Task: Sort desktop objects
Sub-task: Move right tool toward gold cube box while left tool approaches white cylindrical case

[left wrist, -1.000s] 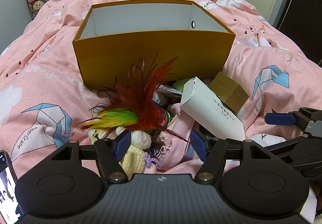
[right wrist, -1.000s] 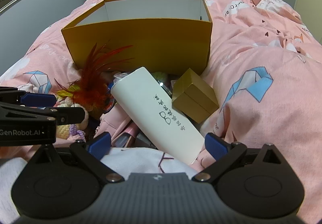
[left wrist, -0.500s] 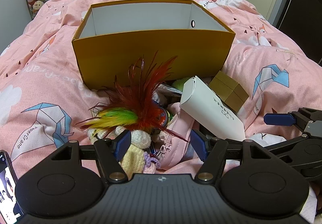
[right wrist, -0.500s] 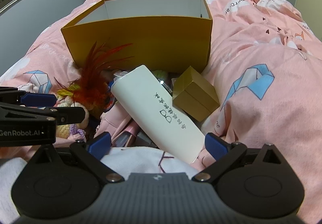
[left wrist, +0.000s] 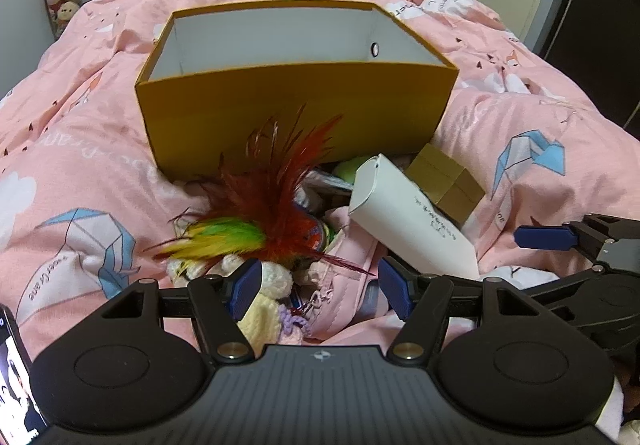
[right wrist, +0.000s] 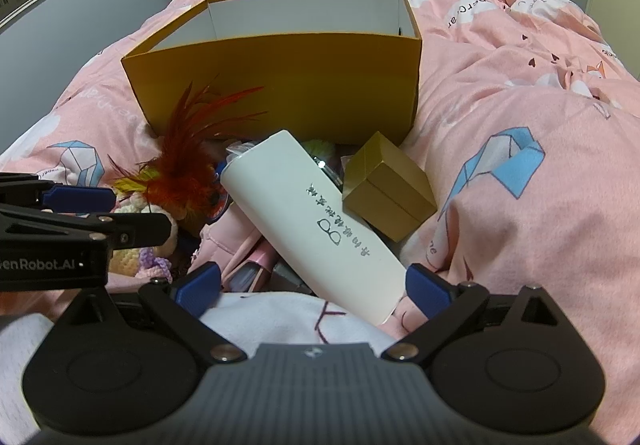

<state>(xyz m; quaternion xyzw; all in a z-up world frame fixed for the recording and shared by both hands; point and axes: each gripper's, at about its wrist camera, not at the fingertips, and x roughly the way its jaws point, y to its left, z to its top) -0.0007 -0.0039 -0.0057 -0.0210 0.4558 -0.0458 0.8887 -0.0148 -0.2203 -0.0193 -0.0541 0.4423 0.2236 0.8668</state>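
Clutter [left wrist: 320,229] lies on a pink duvet [left wrist: 80,149] before the yellow box [left wrist: 296,105]; both grippers, left [left wrist: 320,285] and right [right wrist: 312,285], gape empty.

Box: open orange box [left wrist: 296,113], upper centre, white inside.
Pile: feather toy [left wrist: 264,221], tilted white case [right wrist: 316,225], gold box [right wrist: 388,189], perhaps crocheted toys [left wrist: 260,309] below.

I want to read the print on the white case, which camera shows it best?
The right wrist view: the white case lies lengthwise with its printed face and glasses logo turned to the camera. The left wrist view shows its end and the print at a slant.
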